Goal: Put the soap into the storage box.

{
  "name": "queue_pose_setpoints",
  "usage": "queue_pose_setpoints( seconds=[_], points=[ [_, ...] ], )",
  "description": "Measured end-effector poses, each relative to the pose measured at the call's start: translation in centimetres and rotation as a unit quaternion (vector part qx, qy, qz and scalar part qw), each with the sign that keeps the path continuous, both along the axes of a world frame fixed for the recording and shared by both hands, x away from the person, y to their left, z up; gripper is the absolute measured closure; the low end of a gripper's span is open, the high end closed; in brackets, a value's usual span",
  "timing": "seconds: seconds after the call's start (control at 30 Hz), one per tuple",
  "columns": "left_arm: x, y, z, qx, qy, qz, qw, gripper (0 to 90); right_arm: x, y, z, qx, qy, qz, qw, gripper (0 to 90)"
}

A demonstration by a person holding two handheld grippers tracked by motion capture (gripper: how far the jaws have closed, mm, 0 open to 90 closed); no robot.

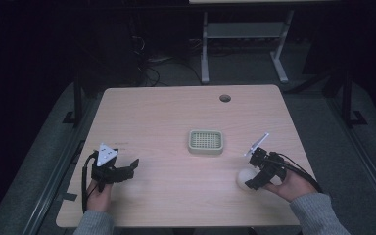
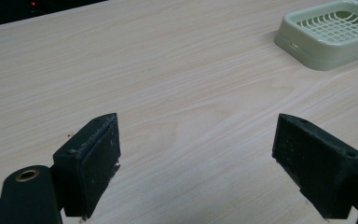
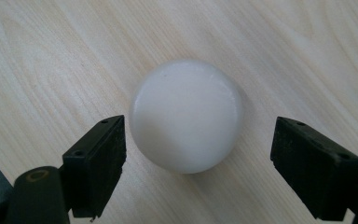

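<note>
The right gripper (image 3: pixel 198 163) stood with its jaws wide apart, and the white soap (image 3: pixel 185 114) lay on the table (image 3: pixel 51 56) just ahead, between them. It looked smooth, hard and likely slippery, best pinched across its round sides. Farther off sat the green tray (image 1: pixel 205 142).
</note>
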State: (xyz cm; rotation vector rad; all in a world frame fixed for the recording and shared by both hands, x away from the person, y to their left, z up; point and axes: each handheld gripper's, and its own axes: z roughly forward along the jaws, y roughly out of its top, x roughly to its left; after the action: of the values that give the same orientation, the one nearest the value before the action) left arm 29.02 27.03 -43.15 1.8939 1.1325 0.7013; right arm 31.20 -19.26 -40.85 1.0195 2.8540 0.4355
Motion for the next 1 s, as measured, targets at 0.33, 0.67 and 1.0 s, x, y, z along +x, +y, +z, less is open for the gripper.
queue_pose_setpoints(
  seconds=[0.33,0.67,1.0],
  points=[
    [0.0,-0.1,0.0,0.001,0.000,0.000,1.0000,14.8,0.2,0.5,-0.5,-0.005,0.010,0.003,0.9999,17.4],
    [0.0,0.0,0.0,-0.002,-0.001,0.000,1.0000,14.8,0.5,1.6,-1.7,-0.024,0.022,0.014,0.9994,17.1],
    [0.0,0.0,0.0,-0.001,-0.001,0.000,1.0000,14.8,0.8,2.1,-2.3,-0.034,0.033,0.016,0.9988,17.2]
  ],
)
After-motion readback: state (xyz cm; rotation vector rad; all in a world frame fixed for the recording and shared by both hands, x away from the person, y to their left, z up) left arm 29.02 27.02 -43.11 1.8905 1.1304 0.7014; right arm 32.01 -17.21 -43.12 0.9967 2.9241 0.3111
